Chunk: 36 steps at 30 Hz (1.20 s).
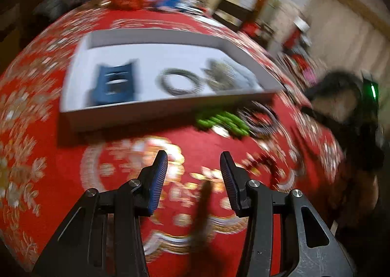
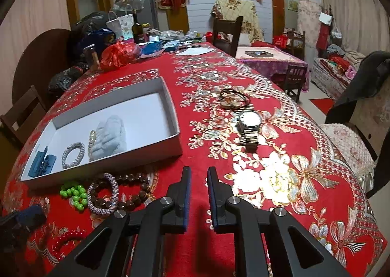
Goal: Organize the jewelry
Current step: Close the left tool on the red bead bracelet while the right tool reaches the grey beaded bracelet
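Jewelry: part is already laid in the white box (image 2: 170,96); the rest is scattered on the red tablecloth (image 2: 195,240) around that box.
Left gripper (image 1: 193,162): held above the cloth just in front of the box's near wall, fingers spread apart, nothing between them; this view is smeared by motion.
Right gripper (image 2: 198,179): held over the cloth beside the box's near right corner, fingers only narrowly parted, nothing gripped.
Just in front of the box: green beads (image 2: 74,194), a purple woven bracelet (image 2: 103,195) and a brown bead bracelet (image 2: 132,191) are bunched together, touching one another; a red bead bracelet (image 2: 64,244) lies further from the box.
Inside the box: a blue clip (image 2: 41,163), a pale braided bracelet (image 2: 73,155), a small chain (image 2: 92,134) and a grey cloth (image 2: 109,135) are seen.
Right of the box: a wristwatch (image 2: 249,123) and, beyond it, a cord necklace with pendant (image 2: 234,100) lie well apart from the box.
Step in hand: judged to be between picks, a next piece not yet taken.
Next move: a descent onto one strand of the bunch, probably by the left gripper, with the fingers closed on that strand alone so the neighbours are not dragged.
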### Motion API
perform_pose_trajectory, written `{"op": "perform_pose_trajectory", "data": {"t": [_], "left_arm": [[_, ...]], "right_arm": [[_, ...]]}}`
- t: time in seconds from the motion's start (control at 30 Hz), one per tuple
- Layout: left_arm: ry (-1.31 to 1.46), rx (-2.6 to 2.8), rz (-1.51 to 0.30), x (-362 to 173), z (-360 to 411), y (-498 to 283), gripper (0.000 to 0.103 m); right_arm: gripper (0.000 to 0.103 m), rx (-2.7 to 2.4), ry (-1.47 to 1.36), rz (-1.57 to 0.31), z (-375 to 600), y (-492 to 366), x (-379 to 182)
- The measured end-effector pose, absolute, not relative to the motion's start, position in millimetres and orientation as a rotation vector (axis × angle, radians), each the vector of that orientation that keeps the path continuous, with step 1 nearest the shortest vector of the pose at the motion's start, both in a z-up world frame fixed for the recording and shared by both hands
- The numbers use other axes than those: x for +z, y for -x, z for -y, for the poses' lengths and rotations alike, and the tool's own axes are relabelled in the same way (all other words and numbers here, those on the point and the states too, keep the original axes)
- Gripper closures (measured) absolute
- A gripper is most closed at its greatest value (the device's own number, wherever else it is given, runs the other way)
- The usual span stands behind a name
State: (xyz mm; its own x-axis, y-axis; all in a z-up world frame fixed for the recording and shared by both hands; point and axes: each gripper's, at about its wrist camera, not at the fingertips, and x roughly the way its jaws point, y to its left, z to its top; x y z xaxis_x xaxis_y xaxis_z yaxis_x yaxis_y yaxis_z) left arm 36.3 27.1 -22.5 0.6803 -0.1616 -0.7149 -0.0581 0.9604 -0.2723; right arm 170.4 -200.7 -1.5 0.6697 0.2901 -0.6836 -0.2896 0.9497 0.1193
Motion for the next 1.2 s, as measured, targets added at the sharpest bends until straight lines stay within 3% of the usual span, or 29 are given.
{"op": "perform_pose_trajectory", "data": {"t": [0.13, 0.33, 0.4, 0.5, 0.53, 0.77, 1.2], "left_arm": [[0.200, -0.172, -0.857, -22.7, 3.4, -42.8, 0.056], [0.028, -0.176, -0.882, -22.4, 30.3, -45.2, 0.057], [-0.036, -0.137, -0.883, -23.1, 34.6, -46.9, 0.064], [-0.049, -0.153, -0.868, -24.6, 36.8, -43.9, 0.091], [-0.043, -0.148, -0.867, -25.4, 36.3, -43.0, 0.095], [0.180, -0.055, -0.851, -26.0, -4.8, -42.9, 0.095], [0.213, -0.062, -0.848, -26.3, -7.1, -43.3, 0.095]], "right_arm": [[0.075, 0.340, 0.010, -0.744, 198.3, -165.4, 1.3], [0.073, 0.335, 0.007, -0.724, 198.6, -161.6, 4.0], [0.072, 0.334, 0.006, -0.724, 199.1, -162.2, 4.0], [0.071, 0.344, 0.008, -0.725, 199.1, -161.4, 4.0], [0.071, 0.374, 0.010, -0.728, 197.5, -161.1, 3.9], [0.071, 0.724, 0.097, -0.775, 161.1, -154.6, -1.6], [0.094, 0.782, 0.182, -0.882, 127.9, -169.0, -19.5]]}}
